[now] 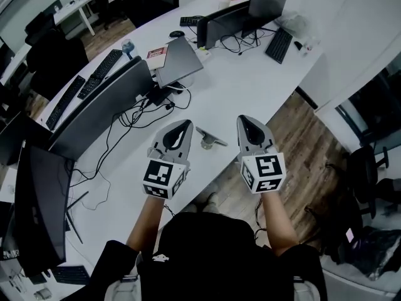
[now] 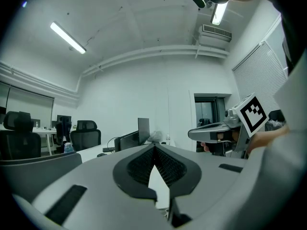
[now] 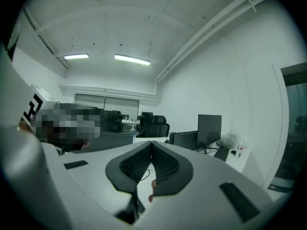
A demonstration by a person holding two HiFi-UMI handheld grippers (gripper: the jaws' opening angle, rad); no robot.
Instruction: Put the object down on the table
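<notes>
Left gripper (image 1: 185, 125) and right gripper (image 1: 245, 119) are held shut, empty; the grey piece (image 1: 210, 138) on the table (image 1: 263, 80) is best left undisturbed.

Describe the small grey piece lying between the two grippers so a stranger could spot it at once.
On the white curved table, look at the near edge, where the left gripper and right gripper hover side by side. Between them lies a small grey piece, a flat pointed plate on a round stub. It sits alone on bare tabletop, clear of the black cables.
</notes>
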